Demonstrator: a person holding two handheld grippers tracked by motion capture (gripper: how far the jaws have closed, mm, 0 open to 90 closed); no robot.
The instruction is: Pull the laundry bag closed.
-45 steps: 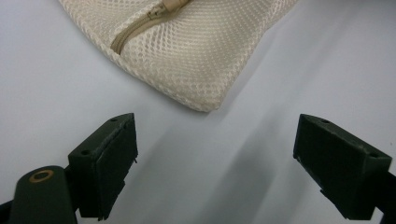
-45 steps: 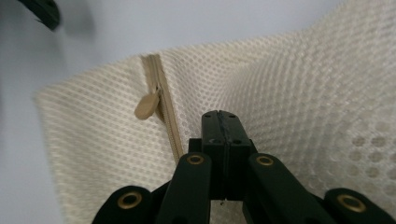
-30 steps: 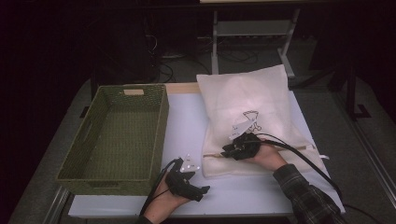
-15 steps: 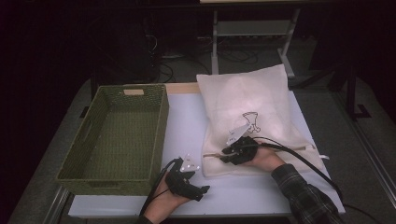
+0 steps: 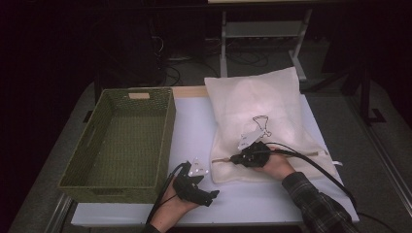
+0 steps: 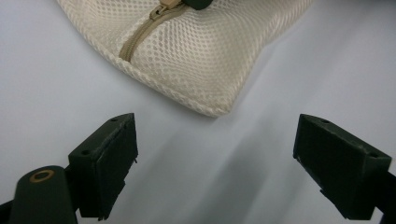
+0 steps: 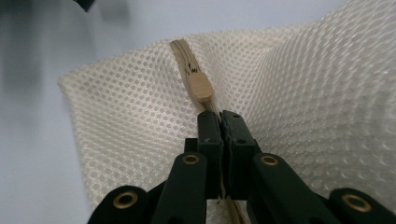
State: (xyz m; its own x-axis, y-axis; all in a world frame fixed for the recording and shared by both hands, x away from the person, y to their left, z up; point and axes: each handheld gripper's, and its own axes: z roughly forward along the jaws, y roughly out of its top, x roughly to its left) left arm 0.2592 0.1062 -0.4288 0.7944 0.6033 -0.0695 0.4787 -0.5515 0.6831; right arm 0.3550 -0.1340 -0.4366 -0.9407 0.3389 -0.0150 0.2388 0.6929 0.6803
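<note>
The high view holds 1 cream mesh laundry bag [image 5: 262, 111] at centre right of the frame, with 1 tan zipper [image 7: 189, 70] along its lower edge and 1 zipper slider [image 7: 201, 86] on it. There is 1 green woven basket [image 5: 77, 165] at centre left, on 1 white table [image 5: 192, 126]. There are 2 grippers: the left gripper [image 5: 212, 196] at bottom centre and the right gripper [image 5: 234, 158] right of it. A metal shelf unit [image 5: 262, 29], 1 in number, stands at top centre.

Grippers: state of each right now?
Left gripper: open, empty, short of the mesh bag.
Right gripper: jaws just closed, shut on the zipper pull.
</note>
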